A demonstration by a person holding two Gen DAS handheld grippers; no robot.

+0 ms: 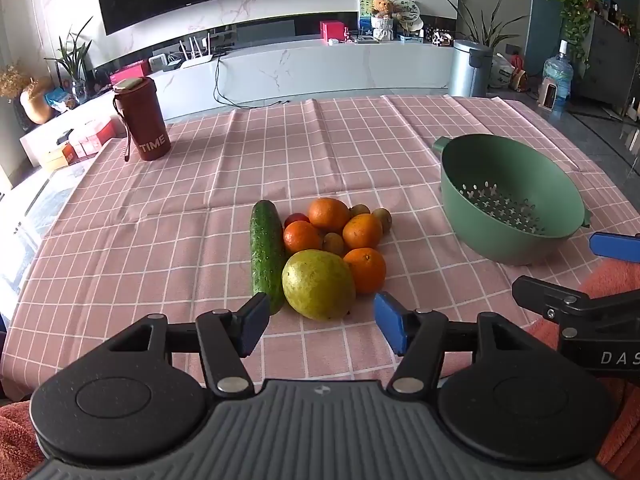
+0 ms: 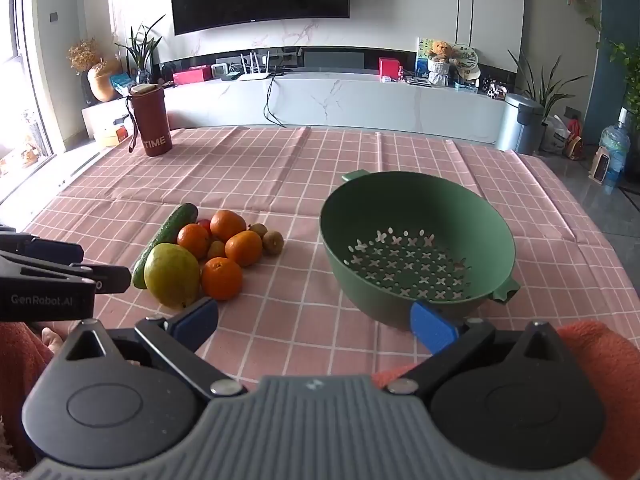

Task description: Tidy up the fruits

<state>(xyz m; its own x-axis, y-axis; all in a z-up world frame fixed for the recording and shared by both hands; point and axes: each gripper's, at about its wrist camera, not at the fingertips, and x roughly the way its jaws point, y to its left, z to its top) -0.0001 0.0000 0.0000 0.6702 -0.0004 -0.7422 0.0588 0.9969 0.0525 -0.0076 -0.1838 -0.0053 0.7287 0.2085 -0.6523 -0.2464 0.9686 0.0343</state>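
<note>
A heap of fruit lies mid-table on the pink checked cloth (image 1: 200, 184): a cucumber (image 1: 265, 254), a large yellow-green pear (image 1: 318, 284), several oranges (image 1: 362, 231), small brown kiwis (image 1: 382, 218) and a red fruit (image 1: 296, 218). An empty green colander (image 1: 512, 200) stands to the right of the heap. My left gripper (image 1: 322, 326) is open just short of the pear, nothing between its fingers. My right gripper (image 2: 314, 320) is open wide, in front of the colander (image 2: 416, 240), with the pear (image 2: 172, 274) to its left.
A dark red tumbler (image 1: 140, 120) marked TIME stands at the table's far left. The table's right edge drops to a grey floor with a metal bin (image 1: 470, 66) and a water bottle (image 1: 557, 76). A white TV console runs behind the table.
</note>
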